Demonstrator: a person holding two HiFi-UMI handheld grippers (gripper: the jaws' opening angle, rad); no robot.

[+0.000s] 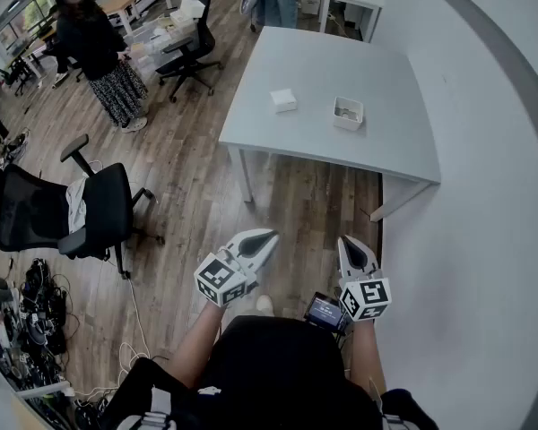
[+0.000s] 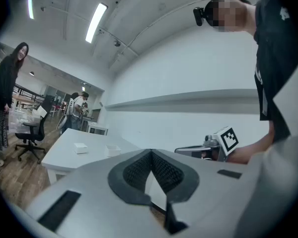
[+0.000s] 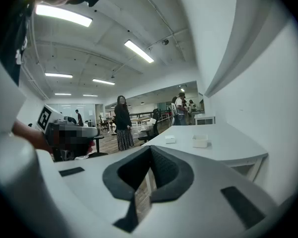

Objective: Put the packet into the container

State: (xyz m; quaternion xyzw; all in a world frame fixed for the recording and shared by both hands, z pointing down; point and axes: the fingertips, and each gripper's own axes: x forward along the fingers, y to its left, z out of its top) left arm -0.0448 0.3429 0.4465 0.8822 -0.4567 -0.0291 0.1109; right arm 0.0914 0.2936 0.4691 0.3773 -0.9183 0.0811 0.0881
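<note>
Both claws are clenched with nothing in them: my left claw and my right claw hang low in front of my body, over the brown wood-plank floor, and each gripper view shows the jaw tips pressed together. Well ahead of them stands the pale grey square worktop. On its right half sits the small white open-topped square container. The flat white square packet lies on the bare surface to the left of the container, near it but not touching, and outside it
</note>
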